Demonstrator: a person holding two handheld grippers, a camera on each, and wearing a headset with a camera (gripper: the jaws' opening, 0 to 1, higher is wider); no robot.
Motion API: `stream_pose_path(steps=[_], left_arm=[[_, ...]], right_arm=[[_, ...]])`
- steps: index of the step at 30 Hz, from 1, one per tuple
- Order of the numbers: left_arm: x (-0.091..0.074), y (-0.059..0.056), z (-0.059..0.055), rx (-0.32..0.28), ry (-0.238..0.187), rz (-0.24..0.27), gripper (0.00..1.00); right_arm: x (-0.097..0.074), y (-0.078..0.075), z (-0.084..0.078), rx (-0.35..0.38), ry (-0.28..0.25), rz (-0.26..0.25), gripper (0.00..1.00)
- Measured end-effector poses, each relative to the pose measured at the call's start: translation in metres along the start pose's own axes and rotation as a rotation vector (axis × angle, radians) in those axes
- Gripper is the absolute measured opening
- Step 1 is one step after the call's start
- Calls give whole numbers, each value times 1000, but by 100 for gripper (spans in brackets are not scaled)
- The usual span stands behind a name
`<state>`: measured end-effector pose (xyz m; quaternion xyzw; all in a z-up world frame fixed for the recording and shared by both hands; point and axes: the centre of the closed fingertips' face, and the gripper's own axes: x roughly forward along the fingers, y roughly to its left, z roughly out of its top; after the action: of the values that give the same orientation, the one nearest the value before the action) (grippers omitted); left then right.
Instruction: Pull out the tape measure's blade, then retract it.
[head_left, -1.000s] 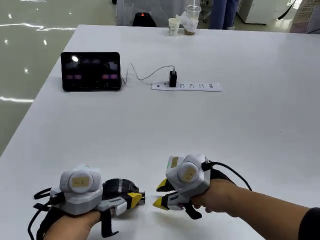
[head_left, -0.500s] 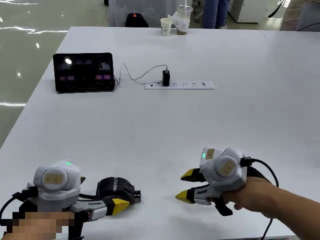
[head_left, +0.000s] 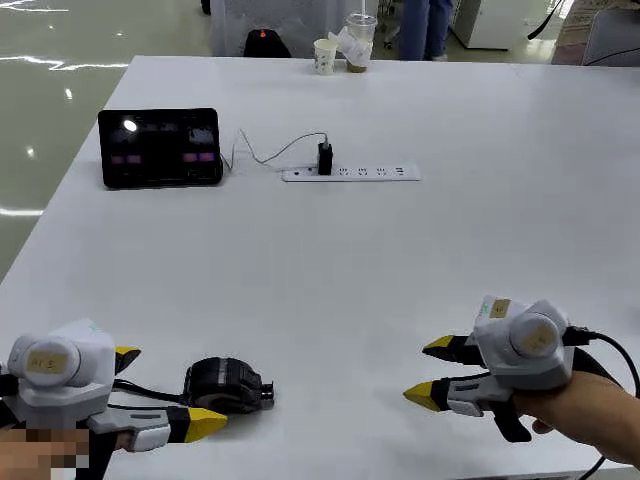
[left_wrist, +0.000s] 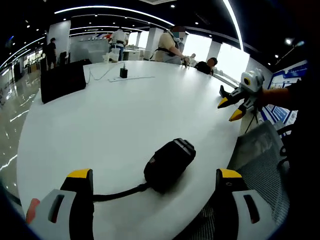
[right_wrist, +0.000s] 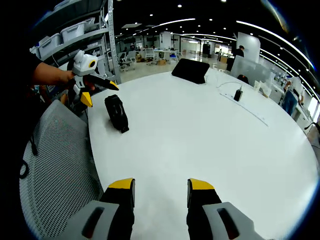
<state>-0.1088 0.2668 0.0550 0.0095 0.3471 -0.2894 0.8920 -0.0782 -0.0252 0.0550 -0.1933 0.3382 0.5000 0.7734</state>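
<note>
The black tape measure lies on the white table near its front edge, blade in, with a thin black strap trailing toward my left gripper. That gripper stands open just left of it, touching nothing. In the left gripper view the tape measure rests ahead of the wide-spread yellow-tipped jaws of my left gripper. My right gripper hovers open far to the right, nothing between its fingers. In the right gripper view the right gripper points across bare table at the tape measure and the left gripper.
A dark tablet stands at the back left. A white power strip with a black plug lies mid-table. Paper cups sit at the far edge. A grey mesh chair is beside the table's front edge.
The two grippers have drawn apart: the right one moved right, away from the tape measure, and the left one opened, let go of the case and backed off left.
</note>
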Motion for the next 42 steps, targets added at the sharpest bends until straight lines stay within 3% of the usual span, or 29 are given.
stream_pose_path(steps=[4, 6, 9, 13, 17, 25, 28, 31, 35, 42], left_arm=[[-11, 5, 0, 2, -6, -4, 99], [-16, 11, -3, 37, 14, 12, 99], [-25, 10, -7, 3, 43, -13, 99], [-32, 12, -12, 30, 65, -22, 93], [-36, 13, -15, 44, 78, -43, 98], [-43, 22, -17, 23, 82, -43, 99], [-44, 25, -18, 22, 83, -34, 99], [-44, 27, -20, 17, 87, -30, 99], [-45, 28, -21, 22, 91, -34, 99], [-46, 33, -24, 30, 100, -24, 99]], right_arm=[[-14, -2, -9, 14, -12, 0, 45], [-19, -4, -15, 12, -12, -4, 49], [-27, -7, -21, 14, -12, -4, 55], [-37, -14, -29, 22, -30, -12, 61], [-45, -24, -41, 64, -44, -37, 69], [-59, -32, -67, 82, 1, -58, 85], [-63, -35, -71, 108, 10, -63, 99], [-69, -44, -75, 102, 12, -71, 99], [-78, -44, -72, 109, 9, -79, 99], [-84, -38, -83, 101, 33, -77, 99]])
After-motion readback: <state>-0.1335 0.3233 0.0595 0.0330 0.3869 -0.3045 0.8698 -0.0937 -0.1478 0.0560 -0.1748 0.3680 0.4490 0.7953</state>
